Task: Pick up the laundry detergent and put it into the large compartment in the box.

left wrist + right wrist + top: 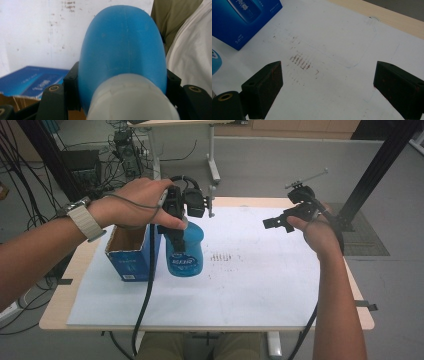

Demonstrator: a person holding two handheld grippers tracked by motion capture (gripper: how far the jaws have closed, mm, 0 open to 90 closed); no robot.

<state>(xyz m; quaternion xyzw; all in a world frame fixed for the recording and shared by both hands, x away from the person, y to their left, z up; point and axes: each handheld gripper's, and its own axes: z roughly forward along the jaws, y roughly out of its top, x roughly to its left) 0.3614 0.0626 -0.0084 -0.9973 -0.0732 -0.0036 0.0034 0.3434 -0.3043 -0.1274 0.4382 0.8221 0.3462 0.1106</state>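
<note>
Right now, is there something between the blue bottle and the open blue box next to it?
Nothing visible. The left gripper holds the blue bottle right beside the blue box, whose top is open.

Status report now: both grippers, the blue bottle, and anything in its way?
Left gripper shut on blue bottle, gripped near its white cap. Right gripper open, nothing between its fingers, over white sheet. Open blue box directly beside bottle; contact unclear.

The left gripper (176, 234) gripped a blue bottle (185, 254) beside the open blue box (131, 255); the right gripper (280, 221) hung above the white sheet (240, 290)
</note>
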